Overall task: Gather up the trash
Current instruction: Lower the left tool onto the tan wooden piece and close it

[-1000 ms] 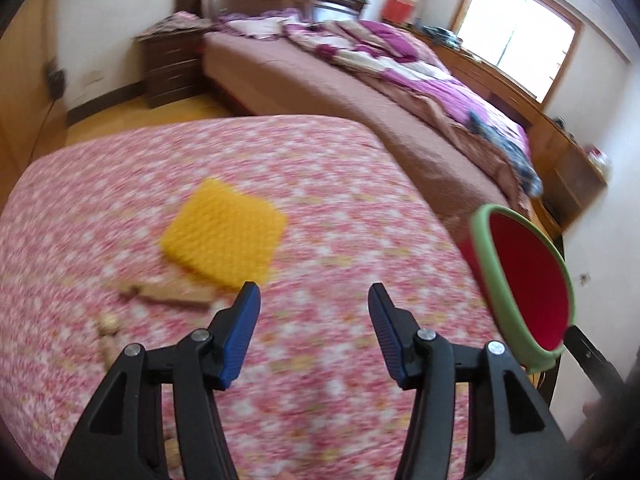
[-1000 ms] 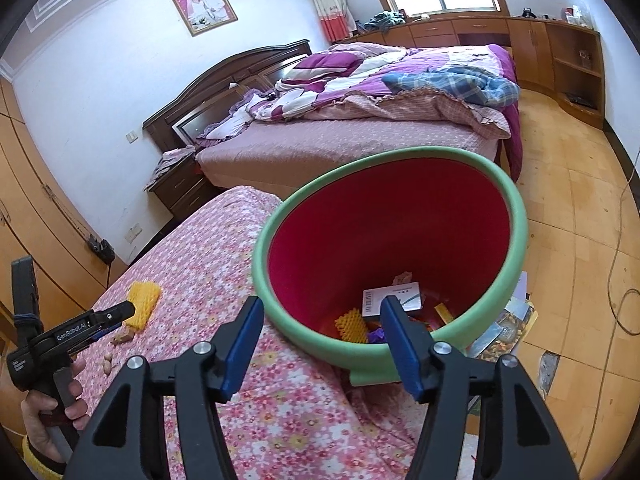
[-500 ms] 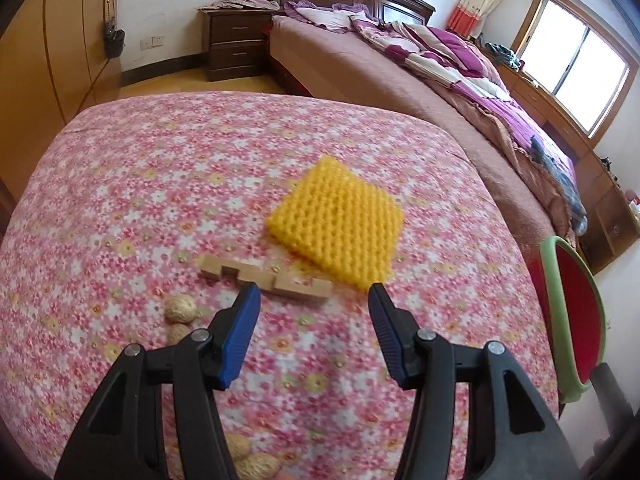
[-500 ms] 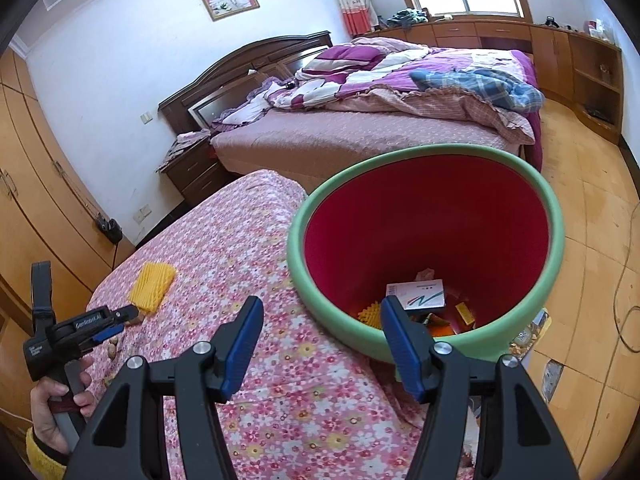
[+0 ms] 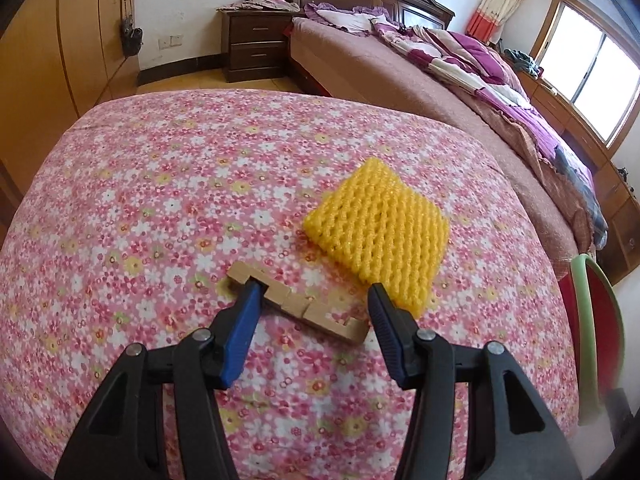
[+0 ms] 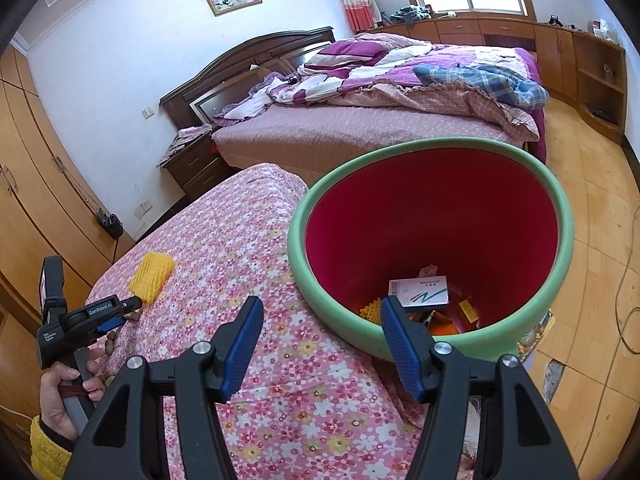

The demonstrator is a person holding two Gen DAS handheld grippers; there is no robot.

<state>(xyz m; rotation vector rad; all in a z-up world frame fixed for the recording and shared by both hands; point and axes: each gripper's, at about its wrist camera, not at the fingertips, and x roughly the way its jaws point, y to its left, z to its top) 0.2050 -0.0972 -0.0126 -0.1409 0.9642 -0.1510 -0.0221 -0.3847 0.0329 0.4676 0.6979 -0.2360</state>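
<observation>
Right now my left gripper (image 5: 312,296) is hovering low over the floral tablecloth (image 5: 160,200), its jaws closing with the notched wooden block (image 5: 298,306) lying between them but not yet pinched; the left blue pad (image 5: 244,312) is overlapping the block's near-left end, and I cannot tell whether it is touching. The block is lying flat, its long axis running from left and slightly farther to right and nearer, across the gap between the pads. Just beyond it, nearly touching its right end, the yellow foam net (image 5: 378,230) is lying flat, one corner pointing toward me. My right gripper (image 6: 320,320) is staying released and grasping nothing, hanging just before the green-rimmed red bin (image 6: 560,216), where a white carton (image 6: 420,290) and other scraps are sitting. Farther off, the bed (image 6: 360,128) is filling the room's far side.
</observation>
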